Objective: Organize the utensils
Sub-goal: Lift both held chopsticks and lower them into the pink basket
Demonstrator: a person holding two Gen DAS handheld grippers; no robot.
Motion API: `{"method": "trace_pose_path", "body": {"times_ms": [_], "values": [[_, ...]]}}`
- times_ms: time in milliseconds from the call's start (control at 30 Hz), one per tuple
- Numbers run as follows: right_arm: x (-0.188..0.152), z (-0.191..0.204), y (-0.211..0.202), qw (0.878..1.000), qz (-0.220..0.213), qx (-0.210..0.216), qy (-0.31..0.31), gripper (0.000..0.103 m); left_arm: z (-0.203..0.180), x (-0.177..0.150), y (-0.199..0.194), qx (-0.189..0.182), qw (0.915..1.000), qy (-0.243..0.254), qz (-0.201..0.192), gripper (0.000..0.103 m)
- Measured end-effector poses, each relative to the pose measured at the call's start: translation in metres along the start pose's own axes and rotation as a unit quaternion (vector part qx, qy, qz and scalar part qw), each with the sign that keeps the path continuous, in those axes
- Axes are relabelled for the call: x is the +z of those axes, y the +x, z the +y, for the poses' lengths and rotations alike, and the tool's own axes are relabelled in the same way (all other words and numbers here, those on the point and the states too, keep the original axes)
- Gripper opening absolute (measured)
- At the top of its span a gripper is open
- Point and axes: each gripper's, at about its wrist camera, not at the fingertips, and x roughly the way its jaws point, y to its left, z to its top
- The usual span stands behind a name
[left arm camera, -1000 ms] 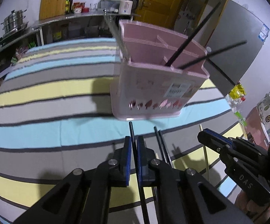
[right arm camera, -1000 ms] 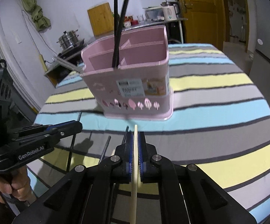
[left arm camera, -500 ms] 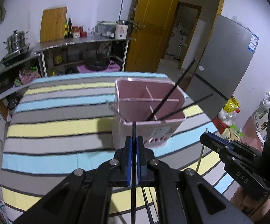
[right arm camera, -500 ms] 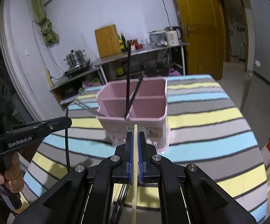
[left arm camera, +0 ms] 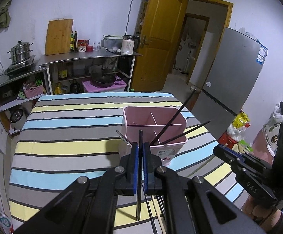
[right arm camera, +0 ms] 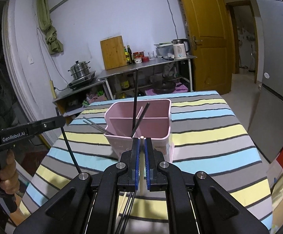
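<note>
A pink divided utensil holder point(left arm camera: 141, 117) point(right arm camera: 157, 124) stands on the striped table with two black chopsticks point(left arm camera: 172, 119) point(right arm camera: 135, 105) leaning in it and metal ones at its corner point(right arm camera: 96, 125). My left gripper point(left arm camera: 140, 148) is shut on a black chopstick point(left arm camera: 139, 175), held upright above the table in front of the holder; it also shows in the right wrist view point(right arm camera: 69, 146). My right gripper point(right arm camera: 142, 146) is shut on a pale wooden chopstick point(right arm camera: 142, 167), held upright near the holder's front rim.
Several loose chopsticks point(left arm camera: 157, 214) point(right arm camera: 127, 210) lie on the striped tablecloth point(left arm camera: 63, 136) below the grippers. A metal kitchen shelf point(left arm camera: 86, 58) with pots stands behind the table. A grey fridge point(left arm camera: 231, 74) and a yellow door point(left arm camera: 157, 39) are at the right.
Both grippers have risen well above the table with their chopsticks, which now hang upright. The holder looks smaller and lower in both views.
</note>
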Motion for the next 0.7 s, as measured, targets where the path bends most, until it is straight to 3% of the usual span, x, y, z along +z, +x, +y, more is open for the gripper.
{"method": "trace_pose_path", "body": {"times_ms": [700], "values": [[-0.013, -0.002, -0.030, 1.000, 0.001, -0.010, -0.002, 0.005, -0.007, -0.023, -0.038, 0.004, 0.9999, 0.012, 0.002, 0.005]]}}
